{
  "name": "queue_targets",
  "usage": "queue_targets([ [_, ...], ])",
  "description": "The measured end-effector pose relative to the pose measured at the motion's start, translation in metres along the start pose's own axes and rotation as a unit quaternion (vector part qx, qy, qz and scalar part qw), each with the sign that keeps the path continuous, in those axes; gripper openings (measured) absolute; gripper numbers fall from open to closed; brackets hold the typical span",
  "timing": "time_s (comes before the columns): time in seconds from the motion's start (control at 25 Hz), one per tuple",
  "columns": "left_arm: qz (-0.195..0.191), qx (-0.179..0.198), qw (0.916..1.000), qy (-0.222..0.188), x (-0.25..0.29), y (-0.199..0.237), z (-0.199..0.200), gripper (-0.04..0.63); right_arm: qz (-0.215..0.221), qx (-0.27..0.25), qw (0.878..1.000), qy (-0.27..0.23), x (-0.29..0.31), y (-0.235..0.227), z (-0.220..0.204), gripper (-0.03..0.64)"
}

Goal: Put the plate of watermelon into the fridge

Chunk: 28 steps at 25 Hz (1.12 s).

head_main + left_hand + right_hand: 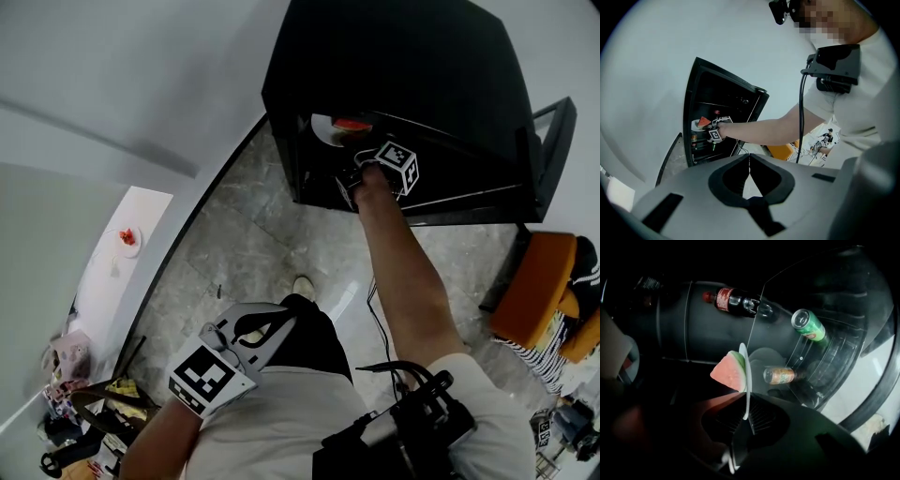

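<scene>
The black fridge stands open, and my right arm reaches into it. My right gripper is shut on the rim of the white plate, which carries a red watermelon slice. In the right gripper view the plate shows edge-on between the closed jaws of the right gripper, with the watermelon slice on its left face, inside the dark fridge. My left gripper hangs by the person's waist, away from the fridge. In its own view the left gripper is shut and empty, with the plate far off.
Inside the fridge lie a cola bottle, a green can and an orange can on the shelves. The fridge door swings out at the right. An orange chair stands beside it. A white side table runs along the left wall.
</scene>
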<state>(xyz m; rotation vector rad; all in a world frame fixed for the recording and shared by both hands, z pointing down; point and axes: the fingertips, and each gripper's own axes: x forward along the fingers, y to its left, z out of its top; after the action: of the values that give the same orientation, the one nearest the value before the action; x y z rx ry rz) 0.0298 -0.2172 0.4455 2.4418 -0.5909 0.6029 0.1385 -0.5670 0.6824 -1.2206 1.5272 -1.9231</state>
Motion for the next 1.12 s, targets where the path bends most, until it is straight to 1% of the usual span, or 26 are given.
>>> queue_targets([
  [0.08,-0.002,-0.002,1.0,0.0,0.0,-0.001,-0.002,0.012,-0.003,-0.007,1.0,0.002,0.0,-0.001,0.0,0.025],
  [0.2,-0.005,-0.003,1.0,0.0,0.0,-0.002,-0.004,0.012,-0.007,-0.035,0.999,0.003,-0.002,0.0,-0.001,0.031],
  [0.36,-0.007,-0.006,1.0,0.0,0.001,-0.002,-0.006,0.012,0.006,-0.052,0.999,0.002,-0.004,0.005,-0.002,0.059],
  [0.48,-0.007,-0.009,0.9999,0.002,-0.001,-0.001,-0.008,0.012,0.026,-0.07,0.997,0.008,-0.004,0.015,-0.005,0.18],
  [0.56,-0.008,-0.011,0.9999,0.001,-0.001,-0.002,-0.009,0.012,0.036,-0.095,0.995,0.018,-0.004,0.02,-0.01,0.209],
  [0.64,-0.009,-0.012,0.9999,0.001,-0.002,-0.002,-0.009,0.012,0.042,-0.125,0.991,0.033,-0.004,0.024,-0.016,0.257],
  [0.76,-0.008,-0.015,0.9998,0.001,-0.004,-0.002,-0.01,0.012,0.041,-0.187,0.979,0.063,-0.003,0.028,-0.029,0.284],
  [0.92,-0.008,-0.019,0.9998,0.0,-0.005,0.0,-0.01,0.012,0.022,-0.274,0.957,0.094,-0.002,0.028,-0.041,0.284],
  [1.0,-0.009,-0.02,0.9998,-0.001,-0.005,-0.001,-0.01,0.012,0.0,-0.311,0.945,0.1,-0.002,0.025,-0.043,0.284],
  [1.12,-0.012,-0.021,0.9997,-0.001,-0.004,-0.001,-0.01,0.012,-0.042,-0.368,0.923,0.109,-0.004,0.016,-0.044,0.282],
])
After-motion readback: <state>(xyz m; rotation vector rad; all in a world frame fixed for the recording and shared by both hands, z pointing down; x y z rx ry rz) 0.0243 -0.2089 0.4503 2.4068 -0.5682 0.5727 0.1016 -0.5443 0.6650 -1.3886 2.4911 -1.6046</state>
